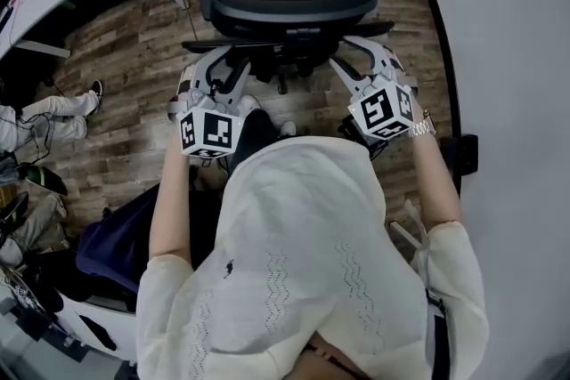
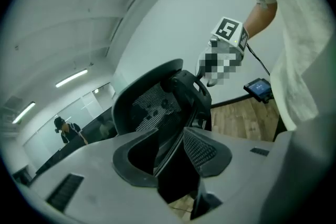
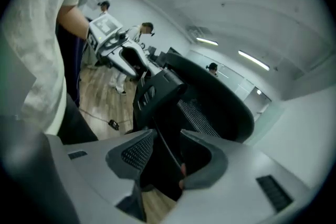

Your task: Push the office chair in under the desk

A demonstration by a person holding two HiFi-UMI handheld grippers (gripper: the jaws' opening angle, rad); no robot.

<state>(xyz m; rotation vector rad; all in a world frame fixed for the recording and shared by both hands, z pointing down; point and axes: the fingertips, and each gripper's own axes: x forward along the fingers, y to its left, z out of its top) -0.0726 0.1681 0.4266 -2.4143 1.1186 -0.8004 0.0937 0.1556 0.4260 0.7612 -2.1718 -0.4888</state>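
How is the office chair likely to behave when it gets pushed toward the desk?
The chair would probably roll easily, since it stands on a smooth wood floor. Its mesh back looks light and may flex, and the seat might swivel if pushed off-centre, so even pressure on both sides seems wise.

Both bare forearms reach forward out of loose white sleeves, the left forearm (image 1: 169,200) and the right forearm (image 1: 436,178) roughly parallel. The white left gripper (image 1: 230,71) and the white right gripper (image 1: 354,62) point forward and slightly down. Their tips angle toward each other, and each has its jaws standing apart.
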